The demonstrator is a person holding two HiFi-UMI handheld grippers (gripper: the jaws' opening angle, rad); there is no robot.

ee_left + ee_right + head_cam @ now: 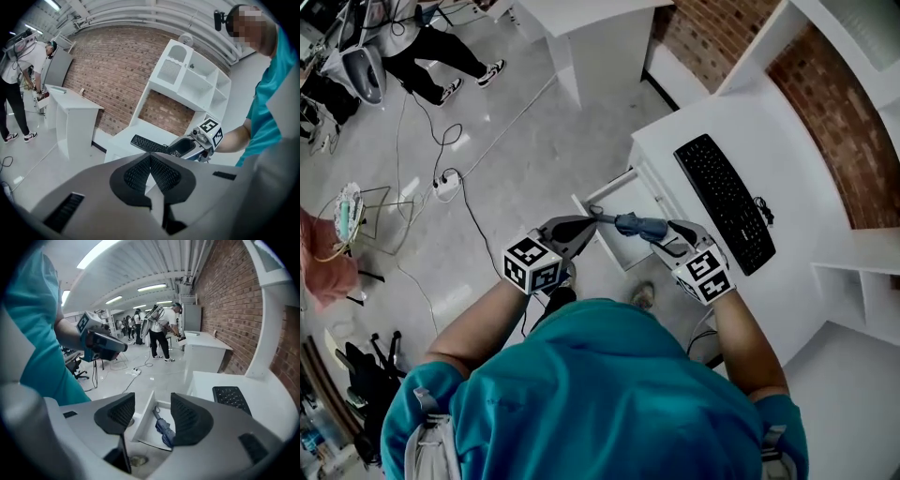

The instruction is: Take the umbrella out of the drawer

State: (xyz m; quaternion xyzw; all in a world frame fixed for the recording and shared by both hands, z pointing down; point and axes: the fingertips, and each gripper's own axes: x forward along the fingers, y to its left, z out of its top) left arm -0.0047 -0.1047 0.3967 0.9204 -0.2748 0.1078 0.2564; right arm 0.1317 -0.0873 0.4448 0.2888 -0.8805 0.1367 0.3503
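Note:
A folded blue umbrella (pixel 633 225) lies in the open white drawer (pixel 622 251) below the desk. In the right gripper view the umbrella (pixel 164 429) rests on the drawer floor, handle toward the far end, beside the drawer's side wall (pixel 143 420). My right gripper (pixel 152 405) hangs open above it, nothing between the pads. In the head view the right gripper (pixel 661 232) is at the umbrella's near end and my left gripper (pixel 589 221) at its handle end. The left gripper (pixel 150 161) is shut, its pads meeting with nothing between them.
A black keyboard (pixel 727 202) lies on the white desk (pixel 806 159) right of the drawer. White shelving (pixel 192 79) stands against a brick wall. Cables and a power strip (pixel 445 183) lie on the floor at left. A person (pixel 441 56) stands far off.

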